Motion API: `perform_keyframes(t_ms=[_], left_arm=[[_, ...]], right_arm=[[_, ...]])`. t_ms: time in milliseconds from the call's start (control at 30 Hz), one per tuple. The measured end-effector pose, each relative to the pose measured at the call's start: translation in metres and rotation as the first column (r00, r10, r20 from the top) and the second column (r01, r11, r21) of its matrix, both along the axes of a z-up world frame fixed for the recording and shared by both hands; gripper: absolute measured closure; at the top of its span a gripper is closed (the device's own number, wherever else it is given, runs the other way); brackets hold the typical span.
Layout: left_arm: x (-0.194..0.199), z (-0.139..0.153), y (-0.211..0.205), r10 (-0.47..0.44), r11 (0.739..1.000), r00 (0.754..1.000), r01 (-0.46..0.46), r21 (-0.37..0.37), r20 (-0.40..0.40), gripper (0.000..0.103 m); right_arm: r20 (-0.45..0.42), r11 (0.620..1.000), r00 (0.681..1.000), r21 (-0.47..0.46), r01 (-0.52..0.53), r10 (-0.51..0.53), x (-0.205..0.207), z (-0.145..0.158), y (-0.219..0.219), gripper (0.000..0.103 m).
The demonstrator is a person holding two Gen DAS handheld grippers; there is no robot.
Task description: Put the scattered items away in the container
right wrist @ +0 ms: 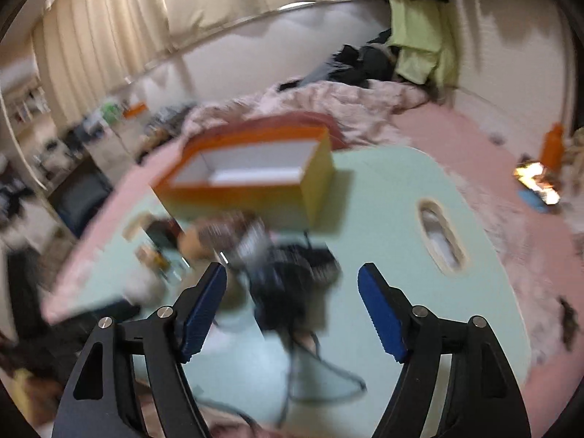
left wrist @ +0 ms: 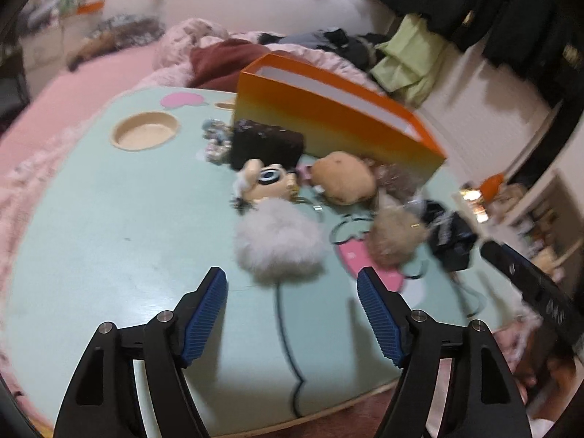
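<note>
My left gripper (left wrist: 292,284) and right gripper (right wrist: 292,281) are both wide apart, holding nothing. I'm reaching for the white fluffy pompom (left wrist: 279,246), near the empty orange box (left wrist: 339,124). Next I must pinch it gently.

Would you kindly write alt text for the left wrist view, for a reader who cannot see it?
The open left claw hovers over a mint-green table, aimed at a white fluffy pom-pom. Beyond it lie a big-eyed plush doll, a tan plush, a black pouch and an open orange box.
</note>
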State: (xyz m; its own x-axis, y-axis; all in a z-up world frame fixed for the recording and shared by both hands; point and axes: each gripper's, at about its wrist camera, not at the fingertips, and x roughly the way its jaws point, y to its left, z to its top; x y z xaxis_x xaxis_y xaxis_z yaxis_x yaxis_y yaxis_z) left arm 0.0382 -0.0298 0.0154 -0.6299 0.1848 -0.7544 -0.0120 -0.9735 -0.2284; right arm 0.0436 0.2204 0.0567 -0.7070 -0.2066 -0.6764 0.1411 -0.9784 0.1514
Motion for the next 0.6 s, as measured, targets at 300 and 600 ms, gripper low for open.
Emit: perform_keyframes(t_ms=[300, 600], left_arm=[[-0.002, -0.014, 0.022, -0.019, 0.974, 1.0, 0.024, -0.224, 0.023, 0.0], [-0.001, -0.013, 0.019, -0.04, 0.974, 0.999, 0.038, -0.224, -0.007, 0.0]], right_arm=[[0.159, 0.982, 0.984, 0.182, 0.056, -0.085, -0.014, -0.039, -0.009, 0.011], [0.173, 0.983, 0.984, 0.184, 0.018, -0.05, -0.014, -0.044, -0.011, 0.0]])
